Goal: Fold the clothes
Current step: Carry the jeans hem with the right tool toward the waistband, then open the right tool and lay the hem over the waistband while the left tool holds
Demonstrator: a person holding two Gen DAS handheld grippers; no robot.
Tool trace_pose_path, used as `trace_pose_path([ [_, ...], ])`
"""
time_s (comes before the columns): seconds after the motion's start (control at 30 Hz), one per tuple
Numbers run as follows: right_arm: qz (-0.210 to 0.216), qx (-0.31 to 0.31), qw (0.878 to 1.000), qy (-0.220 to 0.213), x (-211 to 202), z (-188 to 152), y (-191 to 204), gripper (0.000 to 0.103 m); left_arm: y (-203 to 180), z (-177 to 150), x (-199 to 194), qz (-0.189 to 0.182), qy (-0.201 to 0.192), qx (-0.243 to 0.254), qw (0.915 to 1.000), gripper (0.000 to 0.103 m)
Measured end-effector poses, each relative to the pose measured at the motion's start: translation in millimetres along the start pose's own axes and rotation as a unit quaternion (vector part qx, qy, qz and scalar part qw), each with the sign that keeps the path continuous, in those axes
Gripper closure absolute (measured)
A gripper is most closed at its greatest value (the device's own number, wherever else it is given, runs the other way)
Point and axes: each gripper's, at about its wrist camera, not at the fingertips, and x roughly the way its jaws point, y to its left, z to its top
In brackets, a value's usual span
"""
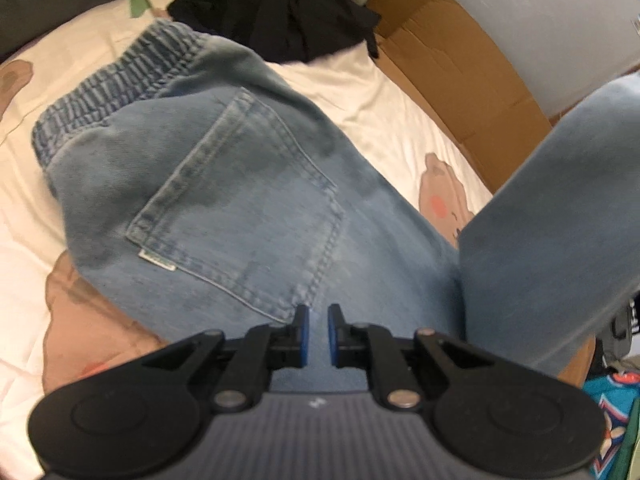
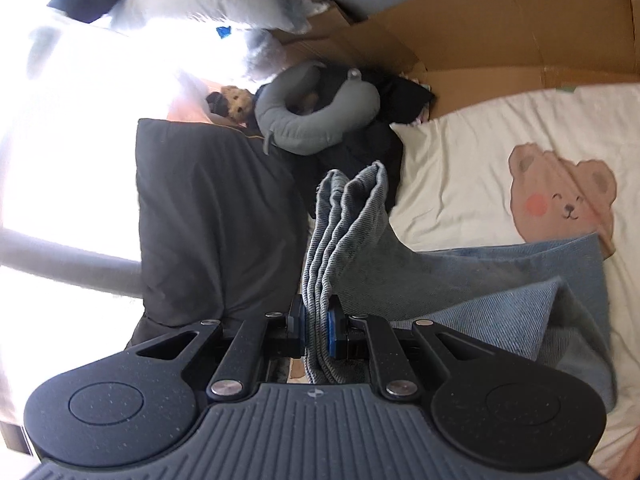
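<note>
Right gripper (image 2: 318, 330) clamped on a bunched hem of the jeans (image 2: 460, 280), several denim layers pinched between the blue pads (image 2: 331, 334) and standing up past the fingertips in a ridged fold. Left gripper (image 1: 318, 332) nearly closed, only a thin gap between its pads (image 1: 305, 332), nothing visibly caught there; hovered just above the seat of the same jeans (image 1: 240, 208), right at the lower corner of the back pocket (image 1: 244, 216). Lay spread on the cream bedsheet (image 1: 380, 100), elastic waistband (image 1: 120, 84) well ahead and to the left of the left gripper, one leg (image 1: 560, 208) lifted and slanting up to its right. Seen from the right wrist, the rest of the denim draped down to the right of the pads onto the bedsheet (image 2: 480, 152), partly covering a printed bear (image 2: 560, 196).

Beyond the right gripper's fingertips, a grey neck pillow (image 2: 312, 120) on dark clothing, a small teddy bear (image 2: 236, 104) just left of it, a dark cushion (image 2: 212, 220) to the left. Cardboard (image 2: 500, 32) along the far edge. Ahead of the left gripper, past the waistband, a black garment (image 1: 276, 12) heaped beside the cardboard (image 1: 460, 72).
</note>
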Motion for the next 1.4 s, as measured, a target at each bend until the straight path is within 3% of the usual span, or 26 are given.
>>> trace_pose_path([
  [0.3,0.009,0.011,0.999,0.048,94,1,-15,0.094,31,11,-14,0.007,-0.064,-0.052,0.9966,0.094],
  [0.63,0.029,0.018,0.995,0.094,212,-9,-40,0.094,61,32,-29,0.012,-0.16,-0.11,0.9809,0.094],
  [1.0,0.041,0.048,0.992,0.11,308,-54,-67,0.093,86,23,-51,0.078,-0.21,-0.145,0.9637,0.094],
  [1.13,0.032,0.054,0.99,0.128,328,-73,-67,0.081,97,23,-59,0.096,-0.207,-0.149,0.9622,0.094],
  [1.23,0.047,0.051,0.988,0.139,331,-79,-59,0.078,106,22,-66,0.105,-0.209,-0.16,0.9589,0.092],
  [1.33,0.058,0.025,0.989,0.134,320,-76,-50,0.06,109,21,-67,0.106,-0.209,-0.163,0.9584,0.09],
  [1.4,0.066,0.008,0.989,0.131,313,-73,-44,0.06,108,21,-65,0.104,-0.204,-0.159,0.9604,0.087],
])
